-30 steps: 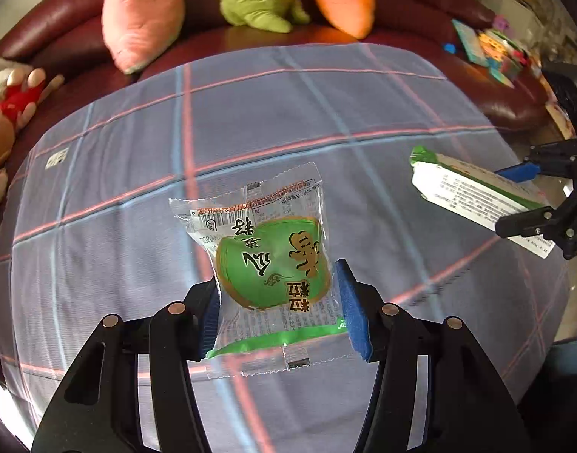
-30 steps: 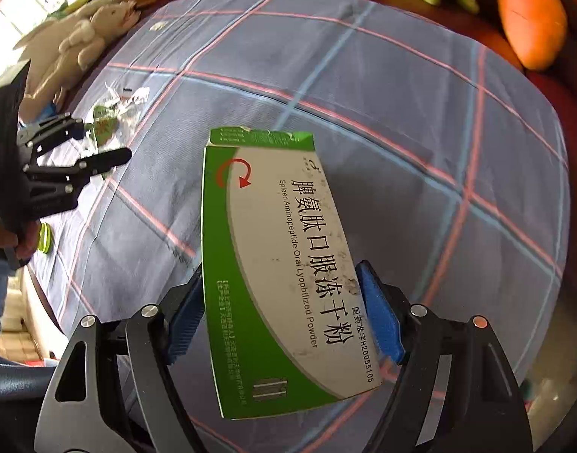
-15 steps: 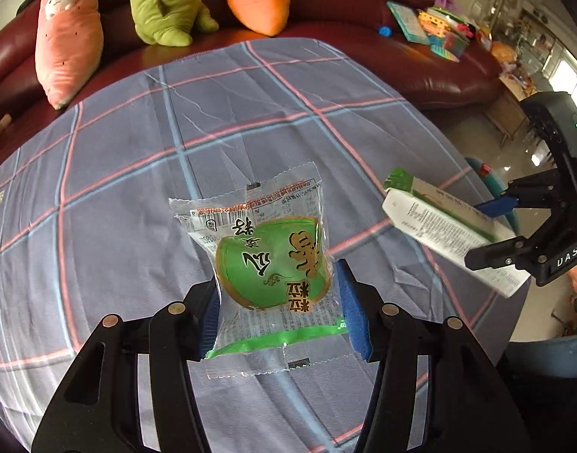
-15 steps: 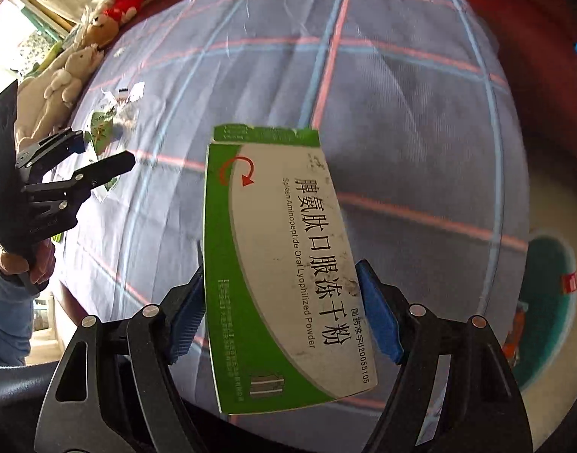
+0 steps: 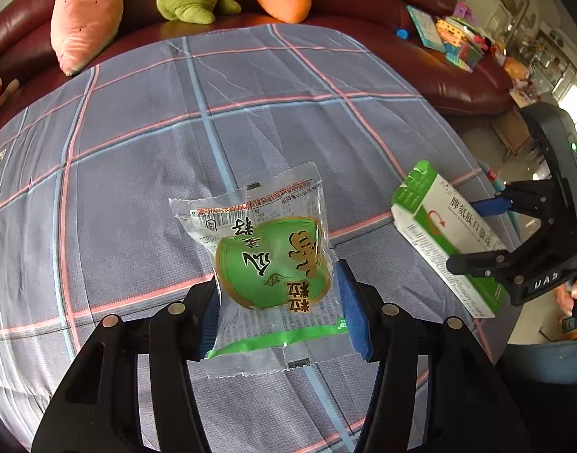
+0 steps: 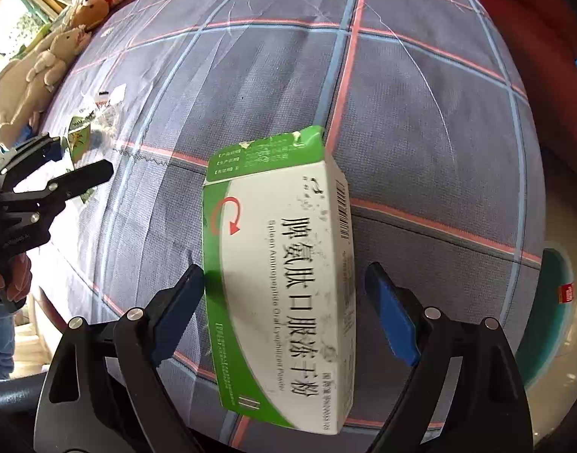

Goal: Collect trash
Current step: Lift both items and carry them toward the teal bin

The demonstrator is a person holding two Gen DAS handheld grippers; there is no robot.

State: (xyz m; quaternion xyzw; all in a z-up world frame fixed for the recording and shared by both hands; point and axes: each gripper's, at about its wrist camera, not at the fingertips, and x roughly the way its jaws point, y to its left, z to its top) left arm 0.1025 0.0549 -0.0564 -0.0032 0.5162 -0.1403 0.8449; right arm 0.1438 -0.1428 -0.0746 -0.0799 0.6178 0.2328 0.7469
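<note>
Checked cloth on table [image 6: 420, 120], spread wide below and ahead of both fingers. Teal bin [image 6: 553, 313] past table edge, just beyond right-hand finger of right gripper [image 6: 284, 302], mostly hidden. Green-white med box [image 6: 284, 275] between right fingers, tilted. Fingers just been opening, now spread: left-side pad touching box's green edge, right-side pad clearly apart from it. So box loose, prob. slipping or dropping. Risk: box not plainly over bin yet; released here, could land on cloth or tumble off the edge onto floor. Cause: letting go too early plus the tilt.

Left gripper [image 5: 279, 309] pinching snack wrapper [image 5: 266, 264], pads pressed on both sides, wrapper held above cloth, well short of bin. Risk: thin slick film, could slide out en route.

Small torn scraps [image 6: 99, 113] beyond left fingers, not collected yet.
</note>
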